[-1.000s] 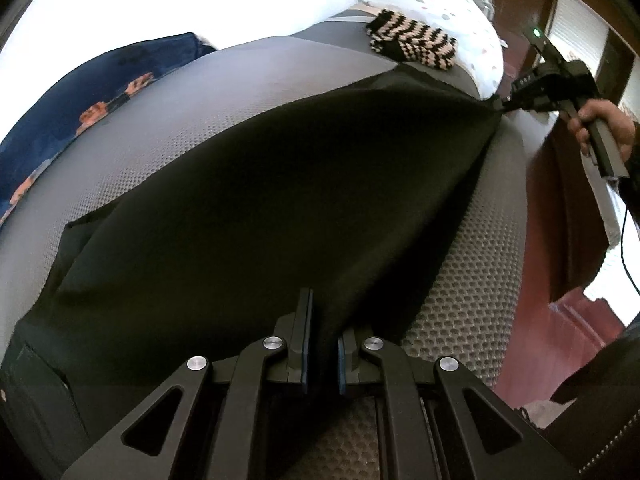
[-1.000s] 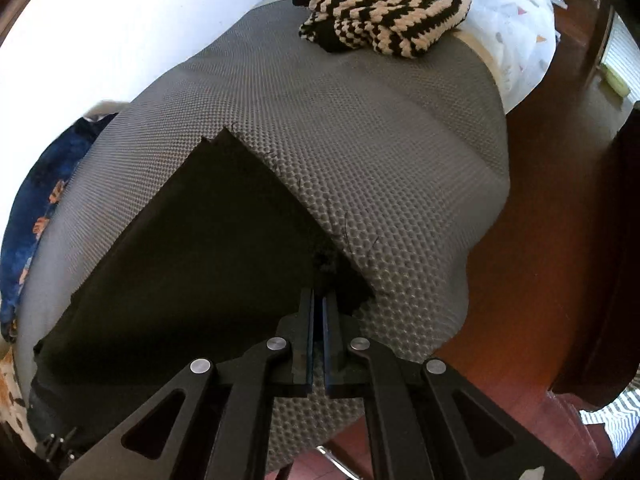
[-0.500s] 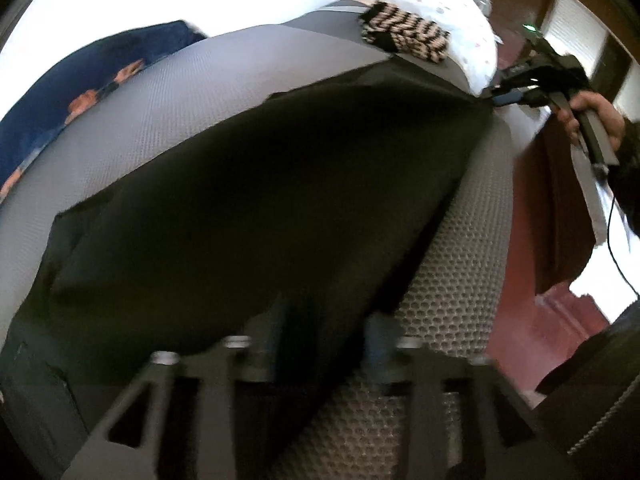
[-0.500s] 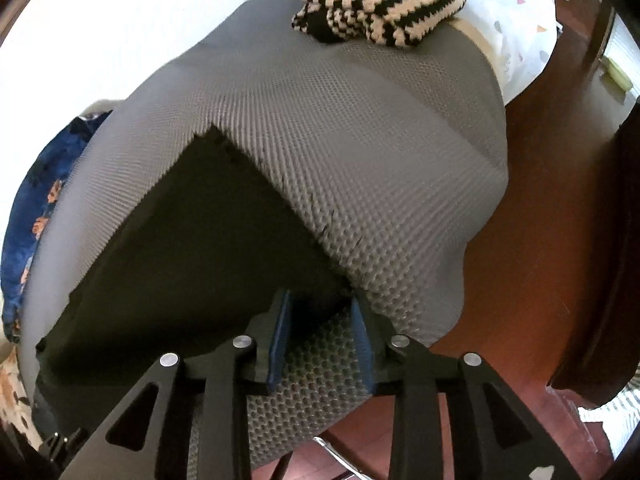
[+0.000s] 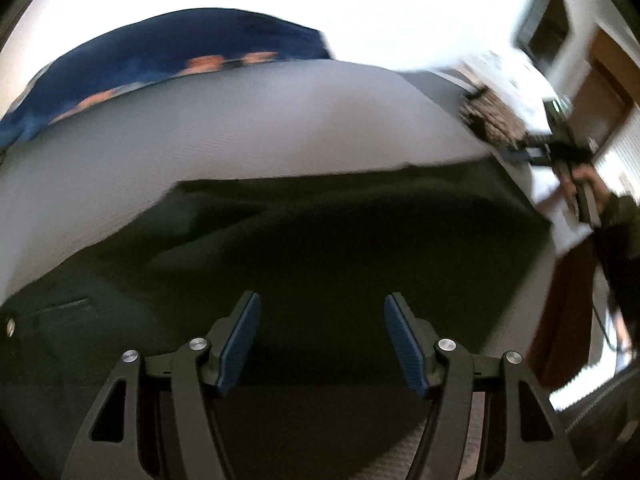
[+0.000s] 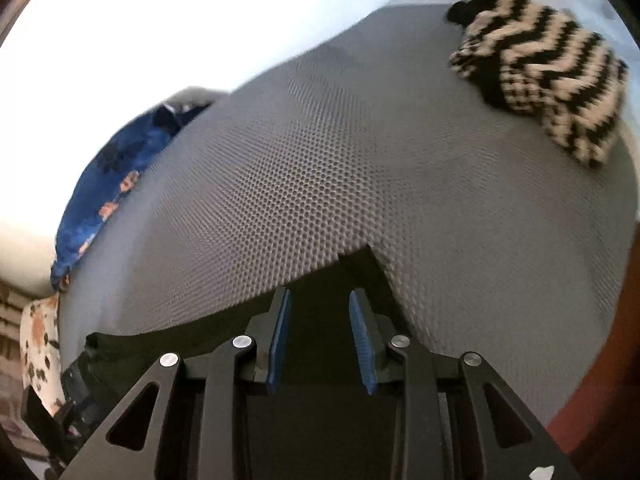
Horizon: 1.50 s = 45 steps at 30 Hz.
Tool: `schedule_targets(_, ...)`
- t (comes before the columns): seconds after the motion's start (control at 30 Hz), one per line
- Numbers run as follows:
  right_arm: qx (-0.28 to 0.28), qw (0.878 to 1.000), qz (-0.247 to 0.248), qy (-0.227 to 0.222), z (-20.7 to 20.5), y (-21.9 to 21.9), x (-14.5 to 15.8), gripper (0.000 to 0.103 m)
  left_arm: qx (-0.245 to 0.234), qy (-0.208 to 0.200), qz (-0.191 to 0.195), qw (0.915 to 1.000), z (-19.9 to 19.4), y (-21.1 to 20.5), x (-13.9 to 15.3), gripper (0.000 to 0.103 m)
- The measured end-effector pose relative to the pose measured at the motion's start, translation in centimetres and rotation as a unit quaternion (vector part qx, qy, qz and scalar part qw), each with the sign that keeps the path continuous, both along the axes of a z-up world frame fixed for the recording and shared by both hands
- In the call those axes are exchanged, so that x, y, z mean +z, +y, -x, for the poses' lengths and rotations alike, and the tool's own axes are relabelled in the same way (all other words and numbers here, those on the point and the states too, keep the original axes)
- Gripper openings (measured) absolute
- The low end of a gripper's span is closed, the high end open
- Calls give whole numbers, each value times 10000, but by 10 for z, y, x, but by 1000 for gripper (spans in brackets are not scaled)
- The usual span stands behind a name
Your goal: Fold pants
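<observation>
The grey mesh-covered bed (image 6: 360,160) carries black pants (image 5: 320,248); beyond the pants lie a striped knit (image 6: 540,76) and a blue patterned cloth (image 6: 108,184).

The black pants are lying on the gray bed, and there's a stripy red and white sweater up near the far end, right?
Almost. The sweater is striped black and cream, not red and white; the right wrist view shows it clearly. The rest holds: the black pants lie on the gray bed, and the sweater sits near its far end.
</observation>
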State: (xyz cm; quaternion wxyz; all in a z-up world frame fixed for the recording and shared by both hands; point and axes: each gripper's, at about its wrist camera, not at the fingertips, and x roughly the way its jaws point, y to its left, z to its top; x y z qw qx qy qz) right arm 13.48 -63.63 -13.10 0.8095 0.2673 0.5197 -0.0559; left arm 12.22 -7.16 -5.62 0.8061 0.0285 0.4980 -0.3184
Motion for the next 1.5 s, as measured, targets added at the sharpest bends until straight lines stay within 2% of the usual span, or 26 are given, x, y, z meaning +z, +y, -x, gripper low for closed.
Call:
schedule_targets(0.07,50,9999,13,102,-10,-4,-9,29,319,45,19,9995,-9,10,-1,65)
schedule_targets(0.2,176,9996,79,199,-18,-10,-18,29,648,92,-8,9979,-15,23,-4,65)
schedule_targets(0.5,719,9972,172,57,-22,-1,-20,30,825,115,-260,9962,-23,20,-15,65)
schedule_targets(0.57,826,9965,133,7,-20,6,-21,25,823,101,-277,9962,-22,18,-16,65)
schedule_targets(0.63,853,9958,338,18,-20,11,-21,11,826,95,-312,9960,-22,17,-17,65)
schedule_targets(0.73,761,9959,467,-125,-14,15,-15,3,860,89,-334,9957,-23,16,-17,65)
schedule_targets(0.87,316,9918,1165,-429,0,26,4,2,919,-69,-367,9951,-21,18,-13,65)
schedule_targets(1.03,-342,9867,1403,-748,11,26,14,2,1023,-221,-333,9939,-21,23,-5,65)
schedule_targets(1.2,-581,9829,1623,-654,7,32,9,2,1055,-322,-355,9933,-18,30,-5,65)
schedule_targets(1.33,-609,9851,1600,-158,-5,33,-17,2,1140,-201,-391,9925,-20,38,-16,65)
schedule_targets(1.4,-734,9836,1638,-154,-6,34,-19,6,1136,-166,-423,9925,-20,40,-22,65)
schedule_targets(1.47,-720,9825,1717,82,-12,35,-19,19,1098,-153,-473,9927,-20,39,-27,65)
schedule_targets(1.5,-706,9839,1641,97,-12,35,-16,34,1083,-166,-496,9927,-20,38,-29,65)
